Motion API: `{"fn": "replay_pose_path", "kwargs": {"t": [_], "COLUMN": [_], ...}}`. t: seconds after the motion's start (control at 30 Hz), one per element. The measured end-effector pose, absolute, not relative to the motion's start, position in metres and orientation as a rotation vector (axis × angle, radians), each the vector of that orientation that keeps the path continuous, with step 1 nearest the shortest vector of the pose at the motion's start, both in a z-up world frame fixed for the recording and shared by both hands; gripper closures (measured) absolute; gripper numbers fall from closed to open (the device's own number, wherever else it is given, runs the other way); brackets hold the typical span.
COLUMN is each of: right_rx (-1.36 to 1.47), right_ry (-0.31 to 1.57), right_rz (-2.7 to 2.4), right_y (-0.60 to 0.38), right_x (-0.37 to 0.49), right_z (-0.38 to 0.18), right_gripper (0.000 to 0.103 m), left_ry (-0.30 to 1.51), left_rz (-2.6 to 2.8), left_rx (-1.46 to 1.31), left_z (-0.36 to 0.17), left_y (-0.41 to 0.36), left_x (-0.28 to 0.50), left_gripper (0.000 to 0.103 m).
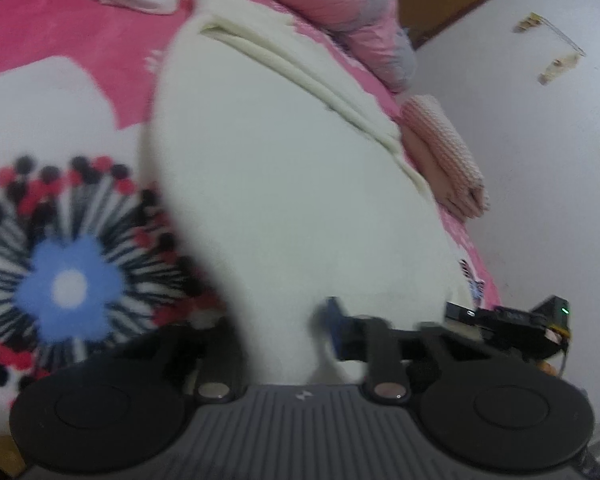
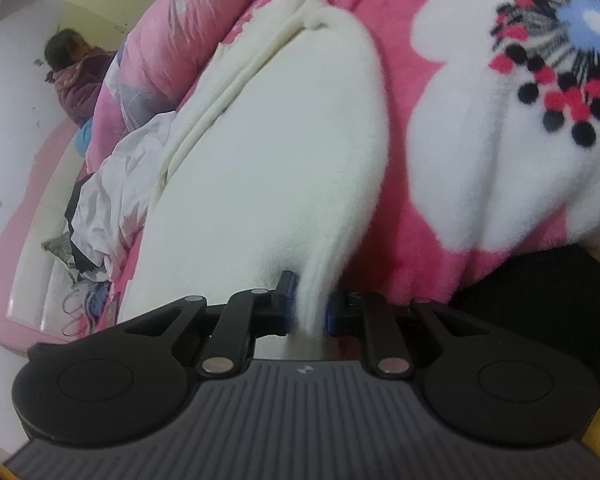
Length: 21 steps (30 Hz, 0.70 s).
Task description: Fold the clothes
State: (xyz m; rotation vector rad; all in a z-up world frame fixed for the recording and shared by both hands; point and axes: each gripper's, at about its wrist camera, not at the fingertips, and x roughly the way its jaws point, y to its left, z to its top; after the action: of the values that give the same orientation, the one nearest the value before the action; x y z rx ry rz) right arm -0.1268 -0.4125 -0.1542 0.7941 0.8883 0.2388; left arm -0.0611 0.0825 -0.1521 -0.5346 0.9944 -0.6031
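Note:
A white fleecy garment (image 1: 268,184) lies stretched along a pink flowered blanket (image 1: 60,72) on a bed, with folded layers along its far edge. My left gripper (image 1: 284,340) is shut on the garment's near end; cloth hides its left finger. In the right wrist view the same white garment (image 2: 284,152) runs away from me. My right gripper (image 2: 310,308) is shut on a pinched fold of its near edge, between the blue pads (image 2: 287,300). The other gripper (image 1: 512,320) shows at the lower right of the left wrist view.
A rolled pink quilt (image 2: 172,52) lies along the bed's far side. A folded pink checked cloth (image 1: 448,160) sits beside the garment. A heap of white and dark clothes (image 2: 108,196) lies at the bed's edge. A person in purple (image 2: 80,80) sits by the wall.

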Motion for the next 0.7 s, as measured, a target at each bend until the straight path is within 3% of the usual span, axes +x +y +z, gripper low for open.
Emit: {"fn": "replay_pose_path", "kwargs": {"t": [0.4,0.7], "right_rx": [0.754,0.76], "right_ry": [0.64,0.583], "right_rz": [0.285,0.314], "right_y": [-0.419,-0.423], "right_x": [-0.162,-0.177], "right_z": [-0.11,-0.101], "right_gripper": [0.098,0.098], "left_ry": [0.853,0.784], "left_rz": [-0.607,-0.621], "left_rx": [-0.459,-0.442], "left_z": [-0.101,-0.083], "left_y": [0.088,0.089], "left_x": [-0.092,-0.115], "left_gripper": [0.099,0.099]}}
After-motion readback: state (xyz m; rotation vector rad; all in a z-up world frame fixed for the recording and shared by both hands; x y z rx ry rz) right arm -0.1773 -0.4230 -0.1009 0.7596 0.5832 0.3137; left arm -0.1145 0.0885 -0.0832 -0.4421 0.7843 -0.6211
